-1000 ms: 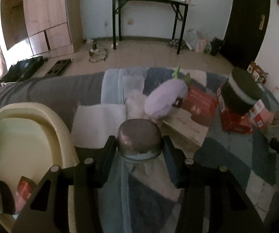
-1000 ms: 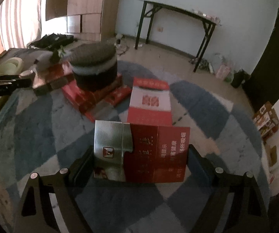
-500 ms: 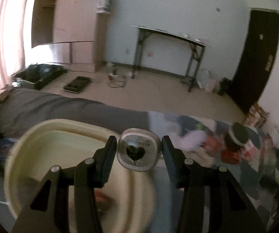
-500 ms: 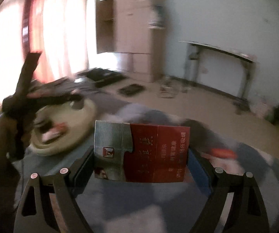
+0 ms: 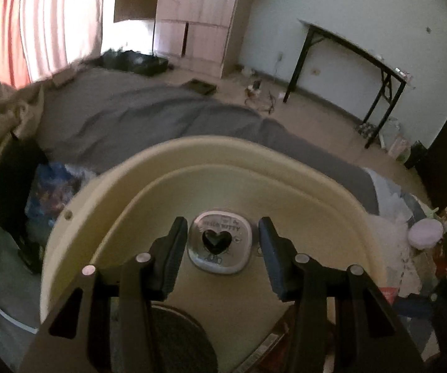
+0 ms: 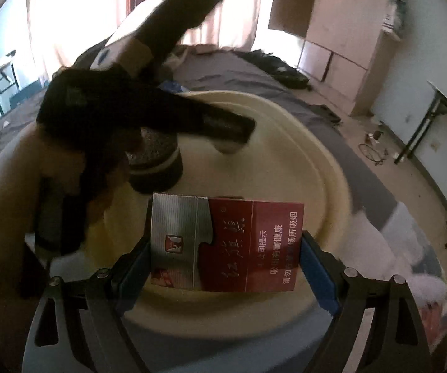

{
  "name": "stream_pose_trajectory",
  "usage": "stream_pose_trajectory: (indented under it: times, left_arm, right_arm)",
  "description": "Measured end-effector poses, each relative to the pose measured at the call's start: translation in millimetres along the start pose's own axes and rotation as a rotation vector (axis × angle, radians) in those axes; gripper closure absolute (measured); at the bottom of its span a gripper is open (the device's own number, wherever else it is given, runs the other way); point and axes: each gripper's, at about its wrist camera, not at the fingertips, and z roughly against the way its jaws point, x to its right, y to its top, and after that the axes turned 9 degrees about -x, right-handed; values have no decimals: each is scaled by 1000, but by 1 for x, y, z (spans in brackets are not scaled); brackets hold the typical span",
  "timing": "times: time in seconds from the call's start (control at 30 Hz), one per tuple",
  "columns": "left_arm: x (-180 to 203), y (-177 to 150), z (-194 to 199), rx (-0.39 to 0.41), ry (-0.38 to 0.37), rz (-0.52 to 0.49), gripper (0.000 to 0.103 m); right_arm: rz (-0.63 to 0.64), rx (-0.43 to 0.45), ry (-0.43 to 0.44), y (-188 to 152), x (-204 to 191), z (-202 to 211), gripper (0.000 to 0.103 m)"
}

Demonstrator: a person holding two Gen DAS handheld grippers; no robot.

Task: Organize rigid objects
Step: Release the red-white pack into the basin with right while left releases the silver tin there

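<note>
A cream plastic basin (image 5: 223,152) lies on the grey bedding. My left gripper (image 5: 220,248) is open over the basin; a small silver tin with a heart window (image 5: 219,246) lies between its fingers with gaps on both sides. A black round container with a grey lid (image 5: 183,342) sits in the basin below it, also in the right wrist view (image 6: 158,161). My right gripper (image 6: 226,264) is shut on a red and silver cigarette carton (image 6: 226,245) at the near rim of the basin (image 6: 316,155). The left gripper (image 6: 232,136) shows there, blurred, over the basin.
Grey bedding (image 5: 136,115) surrounds the basin. A purple plush toy (image 5: 425,233) and red boxes (image 5: 388,295) lie on the rug to the right. A black folding table (image 5: 347,62) and wooden cabinets (image 5: 198,15) stand by the far wall.
Both grippers swung from the rug to the basin. The left jaws opened and the silver tin now lies free between them. The right still grips the carton.
</note>
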Motion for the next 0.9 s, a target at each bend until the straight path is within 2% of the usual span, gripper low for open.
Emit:
stream_pose_trajectory:
  times: [0.2,0.33,0.4,0.43,0.47,0.5,0.53,0.67,0.73,0.83,0.9]
  left_arm:
    - [-9,3,1,0,-7,29,54]
    - [-6,8,12,26,-8,5,54]
    - [-3,9,28,66,-22,2,46]
    - [-4,9,37,86,-22,4,30]
    - [-4,9,47,112,-20,6,21]
    - [-4,9,55,135,-19,7,7]
    - [-4,10,64,159,-18,9,2]
    - [1,11,96,221,-33,20,0]
    - [12,10,110,247,-71,-5,0]
    - [46,7,119,266,-95,-84,0]
    - [71,7,112,239,-70,-108,0]
  right_arm:
    - [26,-49,13,20,-7,-19,15]
    - [15,-31,28,22,-13,-15,13]
    - [14,-21,25,16,-12,-13,8]
    - [9,-18,28,14,-10,-11,5]
    - [2,-9,34,10,-6,-8,3]
    - [-3,10,42,7,-3,-1,3]
    - [-11,35,51,5,-3,5,1]
    - [-51,72,36,-8,3,31,0]
    - [-86,92,16,-25,16,55,0]
    - [-220,159,-54,-70,57,112,0]
    - [-375,205,-230,-111,99,156,0]
